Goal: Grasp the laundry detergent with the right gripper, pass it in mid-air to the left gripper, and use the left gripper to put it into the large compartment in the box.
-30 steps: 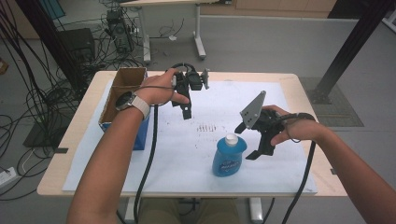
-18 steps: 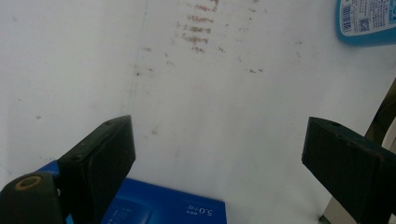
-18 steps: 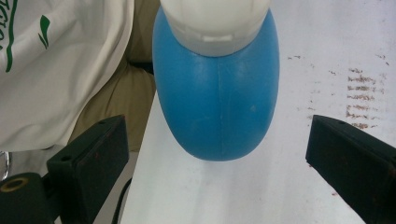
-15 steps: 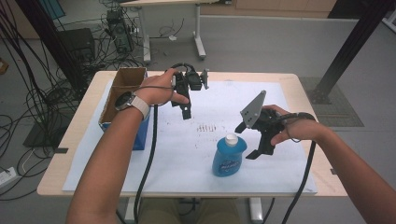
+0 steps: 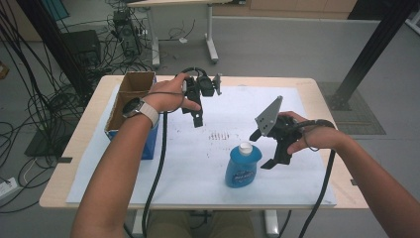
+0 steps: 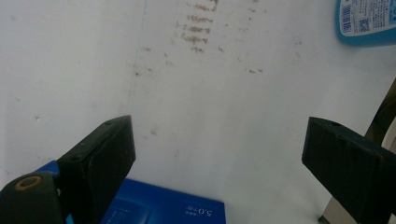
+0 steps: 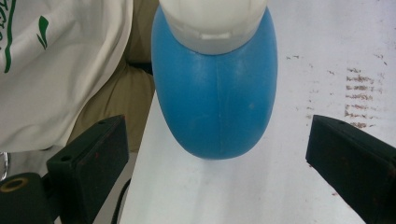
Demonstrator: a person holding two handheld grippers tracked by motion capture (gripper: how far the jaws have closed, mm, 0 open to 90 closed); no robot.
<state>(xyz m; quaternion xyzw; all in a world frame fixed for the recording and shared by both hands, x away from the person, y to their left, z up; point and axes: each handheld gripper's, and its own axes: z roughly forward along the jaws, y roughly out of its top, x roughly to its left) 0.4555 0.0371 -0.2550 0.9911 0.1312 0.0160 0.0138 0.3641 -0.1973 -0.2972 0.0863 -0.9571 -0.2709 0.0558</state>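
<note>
The blue soap bottle (image 5: 243, 165) is standing untouched near the bench's (image 5: 317, 87) front edge; the right tool (image 5: 270, 147) is hovering released beside it, grasp pending, while the left tool (image 5: 197, 110) is waiting released.

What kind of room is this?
Probably a lab or workshop: tangled cables lie on the grey floor, electronic boxes stand behind the table, and a person holds a wired gripper over it.

Table (image 5: 89, 148): paper (image 5: 198, 168), bottle (image 5: 243, 166), box (image 5: 130, 106).
</note>
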